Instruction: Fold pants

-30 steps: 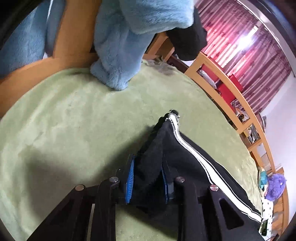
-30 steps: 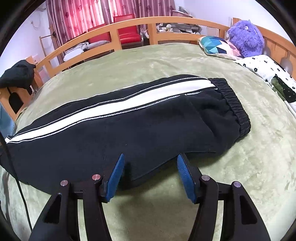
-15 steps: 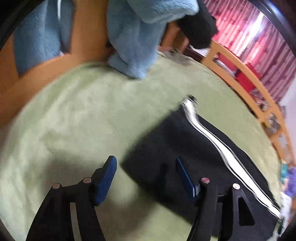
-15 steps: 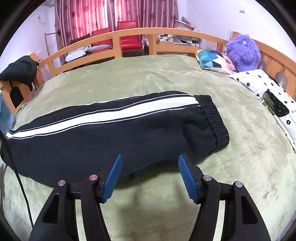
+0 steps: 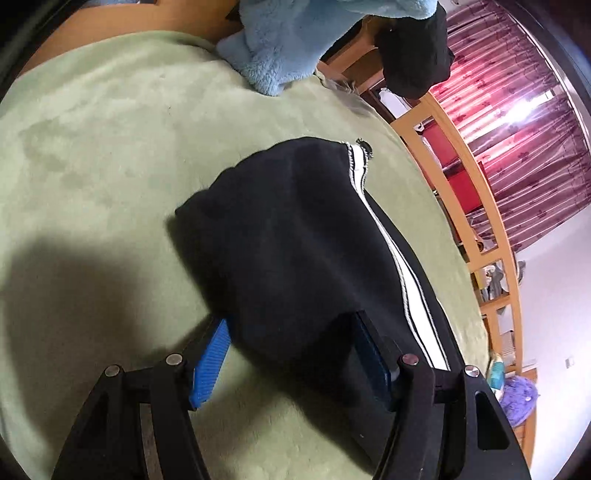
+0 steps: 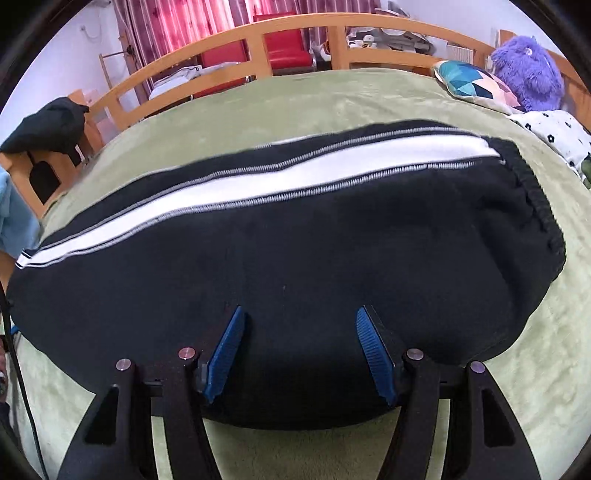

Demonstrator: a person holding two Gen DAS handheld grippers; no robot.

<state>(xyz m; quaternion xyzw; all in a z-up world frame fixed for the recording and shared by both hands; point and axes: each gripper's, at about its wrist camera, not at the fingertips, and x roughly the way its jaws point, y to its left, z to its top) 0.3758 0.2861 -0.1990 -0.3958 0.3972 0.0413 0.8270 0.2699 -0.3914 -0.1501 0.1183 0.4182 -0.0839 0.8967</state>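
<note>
Pants: black, with a white side stripe edged in stitched piping; lying flat and lengthwise on the bed, legs stacked one on the other, elastic waistband toward the pillow end, cuff end toward the foot.
Bed: covered by a green plush blanket; wooden rail frame along the far side.
Left gripper: jaws spread wide, blue pads showing; set low at the cuff end of the pants, one finger on the blanket just beside the near edge of the fabric, the other over the black cloth near the stripe. Nothing clamped.
Right gripper: jaws spread wide, both blue pads over the near edge of the pants toward the waist half. Cloth lies between the fingers, not pinched.
Blue fleece garment: hanging over the bed's foot end, lower hem touching the blanket, well apart from the pants.
Dark garment: draped on a wooden stand beyond the foot corner.
Pillow: geometric teal and pink print, at the head end.
Plush toy: purple, furry, just beside the pillow.
Curtains: red patterned, backlit.
Red chairs: behind the rail.
</note>
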